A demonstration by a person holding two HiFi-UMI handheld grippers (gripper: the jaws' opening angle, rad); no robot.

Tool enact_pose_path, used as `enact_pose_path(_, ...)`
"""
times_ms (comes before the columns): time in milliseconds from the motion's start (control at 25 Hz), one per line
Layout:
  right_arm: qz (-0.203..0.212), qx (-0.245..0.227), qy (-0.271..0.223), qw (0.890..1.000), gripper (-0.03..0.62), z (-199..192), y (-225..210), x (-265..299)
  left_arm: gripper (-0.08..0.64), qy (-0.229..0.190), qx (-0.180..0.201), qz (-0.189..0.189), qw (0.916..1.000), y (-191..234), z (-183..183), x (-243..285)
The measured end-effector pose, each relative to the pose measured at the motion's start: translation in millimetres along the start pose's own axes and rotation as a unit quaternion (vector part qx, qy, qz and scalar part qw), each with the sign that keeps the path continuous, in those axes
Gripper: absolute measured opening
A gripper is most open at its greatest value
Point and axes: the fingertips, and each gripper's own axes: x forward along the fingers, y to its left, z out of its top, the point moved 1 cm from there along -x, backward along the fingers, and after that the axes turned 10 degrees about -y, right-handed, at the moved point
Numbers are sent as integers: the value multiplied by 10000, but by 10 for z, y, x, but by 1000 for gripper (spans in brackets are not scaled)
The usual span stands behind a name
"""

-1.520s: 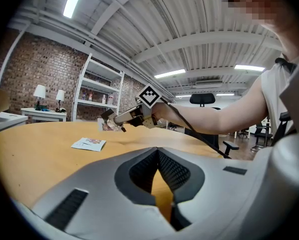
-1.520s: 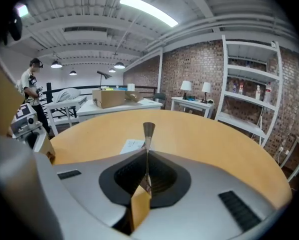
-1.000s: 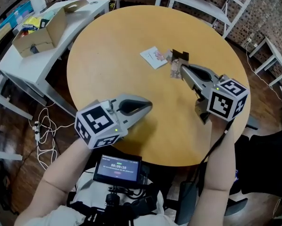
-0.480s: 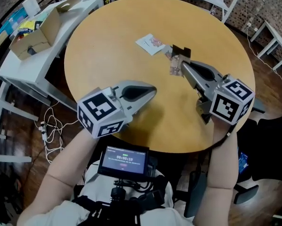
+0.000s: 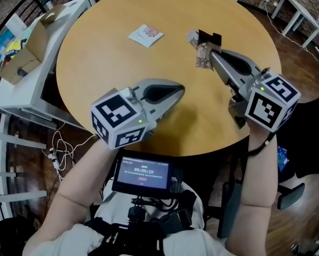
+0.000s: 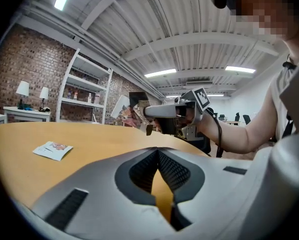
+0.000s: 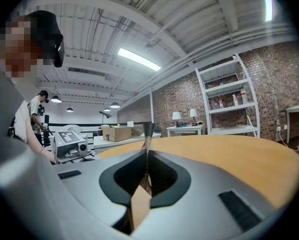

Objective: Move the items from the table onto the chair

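Note:
On the round wooden table [image 5: 95,63] lies a flat white packet [image 5: 145,35], which in the left gripper view is the white packet [image 6: 52,150] at the left. My right gripper [image 5: 212,56] is shut on a small brownish sachet [image 5: 204,52] and holds it above the table's right side. In the right gripper view the sachet [image 7: 147,131] stands edge-on between the jaws of my right gripper [image 7: 146,151]. My left gripper [image 5: 180,92] hovers over the table's near edge, shut and empty. The left gripper view shows my left gripper [image 6: 157,151] with its jaws together, facing the held sachet [image 6: 132,115].
A black chair [image 5: 308,143] stands at the table's right. A white side table with an open cardboard box [image 5: 21,57] is at the left. Cables [image 5: 63,145] lie on the floor below it. White tables [image 5: 298,7] stand at the far right.
My right gripper has carried the sachet to the right, away from the white packet and toward the table's right edge. My left gripper has also shifted right along the near edge.

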Motion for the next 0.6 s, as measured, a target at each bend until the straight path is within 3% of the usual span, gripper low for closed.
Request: enact_pose_path(600,-1177,33,-251,9927,12,70,-565,-1343,6,75,-3,-859,9963,-773,-28,957)
